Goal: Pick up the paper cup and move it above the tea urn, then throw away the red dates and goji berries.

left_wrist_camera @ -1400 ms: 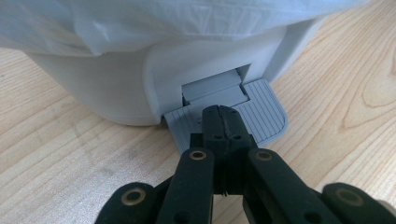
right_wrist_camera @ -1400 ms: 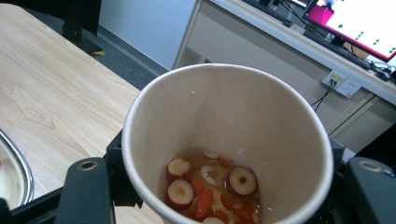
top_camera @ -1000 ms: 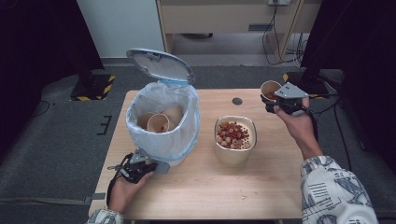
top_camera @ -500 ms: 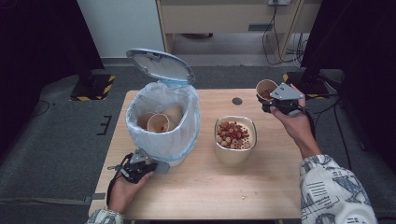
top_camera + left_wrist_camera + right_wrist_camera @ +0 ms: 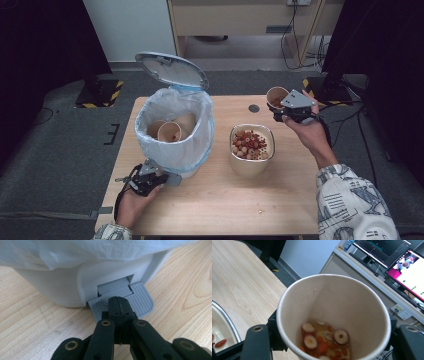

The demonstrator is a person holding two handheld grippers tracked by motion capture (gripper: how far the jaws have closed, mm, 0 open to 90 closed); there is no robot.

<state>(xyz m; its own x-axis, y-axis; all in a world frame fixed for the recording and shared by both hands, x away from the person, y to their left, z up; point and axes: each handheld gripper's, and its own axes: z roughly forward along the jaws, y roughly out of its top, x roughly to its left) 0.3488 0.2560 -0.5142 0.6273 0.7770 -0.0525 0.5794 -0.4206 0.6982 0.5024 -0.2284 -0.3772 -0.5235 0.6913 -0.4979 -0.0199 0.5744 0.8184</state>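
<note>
While I watch from the high view, my right tongs hold a paper cup at the far right corner of the counter, their jaws clamped on its wall, with the cup roughly upright. Near the middle of the counter stands a square bowl full of red and pale pieces, well apart from the cup. To its left is a pedal bin lined with a white bag, its lid tipped up and back, and other paper cups lie inside it. My left tongs sit low at the bin's near side, at its base. Through the left gripper view, the jaws are pressed together with nothing between them, their tips resting on the ribbed grey pedal that juts from the bin's white base onto the counter. Through the right gripper view, the cup fills the space between the two black jaws, which grip it on either side; at its bottom sit sliced red dates and orange bits in a little liquid. The bowl's rim shows at the left edge, lower than the cup.
</note>
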